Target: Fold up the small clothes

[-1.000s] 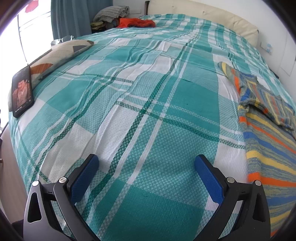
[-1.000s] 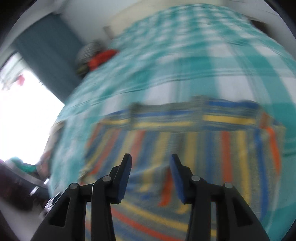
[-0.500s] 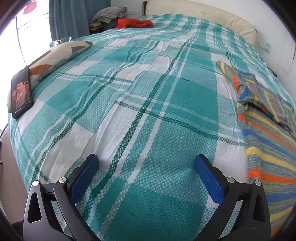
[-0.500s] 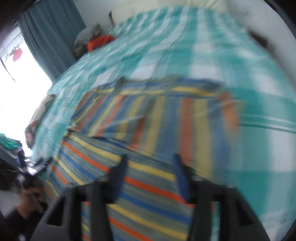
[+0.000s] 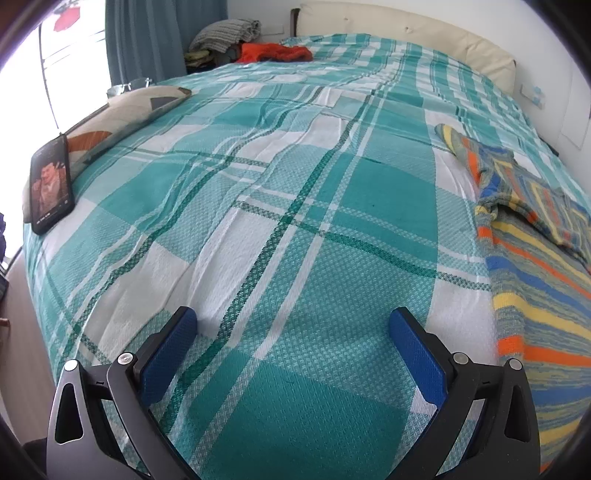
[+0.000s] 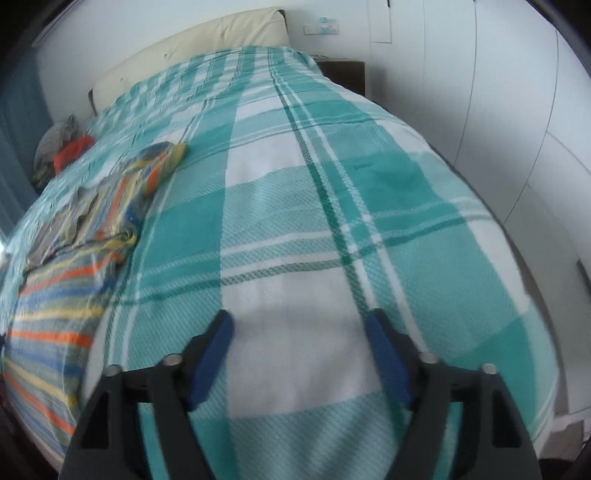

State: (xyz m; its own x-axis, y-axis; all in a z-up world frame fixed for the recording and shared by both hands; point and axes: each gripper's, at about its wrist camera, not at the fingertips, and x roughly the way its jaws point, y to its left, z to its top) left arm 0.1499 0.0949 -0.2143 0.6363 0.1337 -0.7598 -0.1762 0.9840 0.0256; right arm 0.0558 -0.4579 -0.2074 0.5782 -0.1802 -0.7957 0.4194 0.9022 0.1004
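We hold the left tool [image 5: 293, 325] low over the bed [image 5: 258, 206], its two blue-padded fingers [image 5: 168, 354] spread wide with nothing between them but the teal and white plaid bedspread. To the right of this tool, just past its right finger, lies the striped garment [image 5: 535, 295], knitted in blue, yellow, orange and grey bands; its far part is folded over onto itself, with a sleeve end reaching further ahead. Ahead and to the left of the left tool a phone [image 5: 51, 184] with a lit screen leans against a patterned cushion [image 5: 129, 110] at the bed's edge. Far ahead, near the headboard [image 5: 406, 29], we see an orange cloth [image 5: 275, 51] beside a heap of other textiles.

Our right tool [image 6: 299, 325] also hangs over bare bedspread [image 6: 332, 184], its fingers apart and gripping nothing; this view is somewhat blurred. The striped garment [image 6: 62, 295] lies to the left of this tool, apart from its fingers, stretching from beside the left finger away toward the headboard. White wardrobe doors [image 6: 498, 92] stand to the right of it.
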